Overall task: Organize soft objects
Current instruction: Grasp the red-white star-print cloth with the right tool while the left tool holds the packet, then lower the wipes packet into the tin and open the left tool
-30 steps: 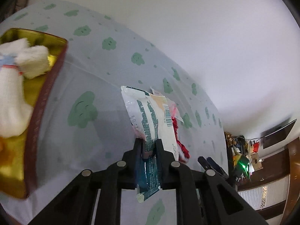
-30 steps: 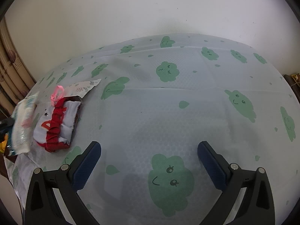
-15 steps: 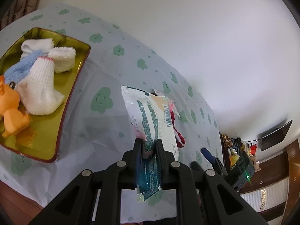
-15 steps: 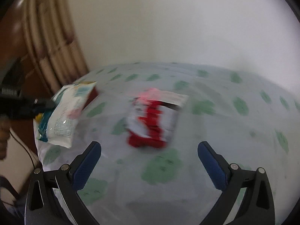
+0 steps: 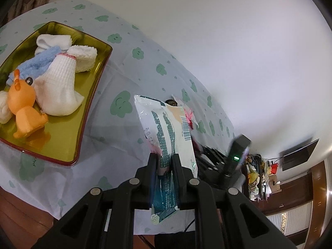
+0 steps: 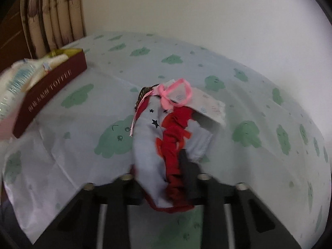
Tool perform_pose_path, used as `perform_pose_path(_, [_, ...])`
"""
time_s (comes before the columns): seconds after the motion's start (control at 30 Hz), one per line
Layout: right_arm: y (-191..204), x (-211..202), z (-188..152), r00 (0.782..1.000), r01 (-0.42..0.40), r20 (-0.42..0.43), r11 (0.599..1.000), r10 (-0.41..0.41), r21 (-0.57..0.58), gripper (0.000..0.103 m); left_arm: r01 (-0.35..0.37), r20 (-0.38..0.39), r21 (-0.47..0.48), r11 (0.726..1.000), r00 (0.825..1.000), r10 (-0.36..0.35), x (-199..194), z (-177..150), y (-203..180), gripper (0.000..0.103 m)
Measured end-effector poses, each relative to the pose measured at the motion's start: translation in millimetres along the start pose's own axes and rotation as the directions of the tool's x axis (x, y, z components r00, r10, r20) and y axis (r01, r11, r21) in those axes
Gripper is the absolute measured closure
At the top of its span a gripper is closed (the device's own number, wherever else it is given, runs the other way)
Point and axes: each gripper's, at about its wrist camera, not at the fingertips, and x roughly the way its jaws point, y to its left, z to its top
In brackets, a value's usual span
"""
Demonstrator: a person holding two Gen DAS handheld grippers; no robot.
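Note:
My left gripper (image 5: 164,157) is shut on a white and teal plastic packet (image 5: 168,128) and holds it above the cloud-print tablecloth (image 5: 124,78), to the right of a gold tin tray (image 5: 103,62). In the tray lie white socks (image 5: 60,89), a blue fluffy sock and an orange duck toy (image 5: 22,103). My right gripper (image 6: 160,166) is closing on a white and red cloth bundle (image 6: 170,134) with a pink ribbon (image 6: 176,93). Its fingers are blurred and stand tight against both sides of the fabric. The packet (image 6: 18,83) shows at the left edge of the right wrist view.
The tin's dark red wall (image 6: 51,87) stands at the left of the right wrist view. A white card tag (image 6: 209,105) sticks out under the bundle. A white wall lies behind the table, and a curtain (image 6: 58,16) hangs at the far left. Furniture and clutter (image 5: 259,176) fill the room's right side.
My right gripper swung left over the table to the cloth bundle and its wide-open jaws came together around it. My left gripper drew back with the packet, bringing the whole tray into view.

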Motion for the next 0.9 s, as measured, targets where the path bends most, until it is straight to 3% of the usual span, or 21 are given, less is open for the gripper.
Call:
perform_pose_path(0.07, [-13,-20,-17,1.000,-0.027,0.016,0.997,0.026,0.068,0.085,-0.002,-0.002,0.000,1.000,1.000,0.002,-3,-1,1,0.089])
perform_pose_path(0.37, [-63,-75,-101,1.000,0.001,-0.005,0.963,0.001,0.269,0.085,0.004,-0.005,-0.018,1.000,1.000,-0.005,-8,-12,6,0.089])
perform_pose_path(0.7, [-67,-73,-105,1.000,-0.029,0.006,0.953,0.028,0.300,0.085,-0.010,0.043,-0.054,0.998,0.999,0.012,-40,-18,21,0.089])
perform_pose_path(0.9, [-70,-72,-107,0.999,-0.048,0.011,0.945,0.047,0.325,0.084,-0.113,0.112,-0.058,0.992,0.987,0.119,-81,4,44,0.089])
